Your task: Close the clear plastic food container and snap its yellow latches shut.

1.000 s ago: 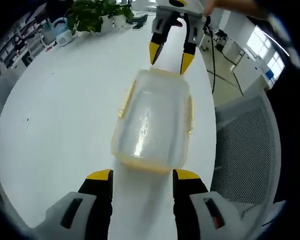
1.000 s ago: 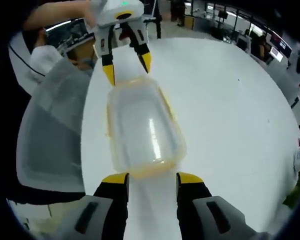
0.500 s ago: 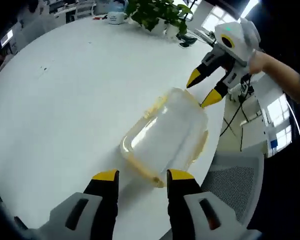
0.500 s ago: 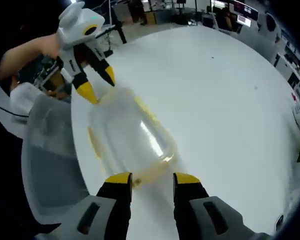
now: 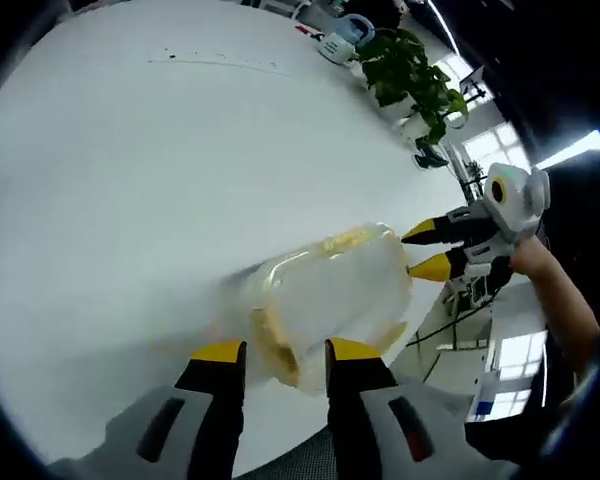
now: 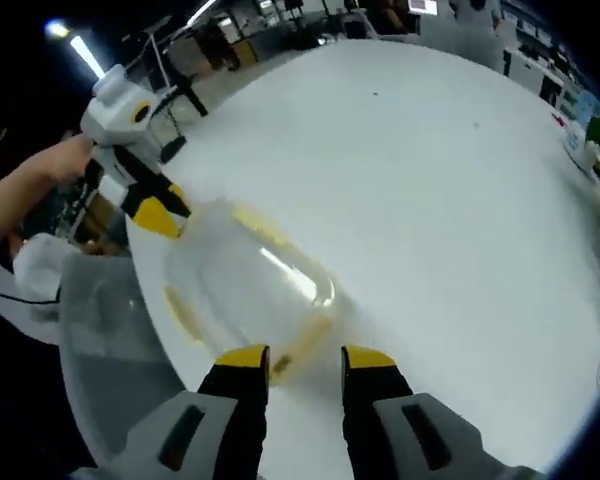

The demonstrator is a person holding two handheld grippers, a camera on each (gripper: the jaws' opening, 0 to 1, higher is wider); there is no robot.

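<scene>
Container motion-blurred in both views; latch state (snapped or not) can't be read, yellow edges smeared. Near end of container hidden between left gripper jaw tips; contact w/ jaws unclear. Same at right gripper: container end sits btwn tips, touching or not can't tell. Chair partly cut by view edge, seen through blur. Plant and small items at far table edge too small to identify. Person's arm cut off at rim.
</scene>
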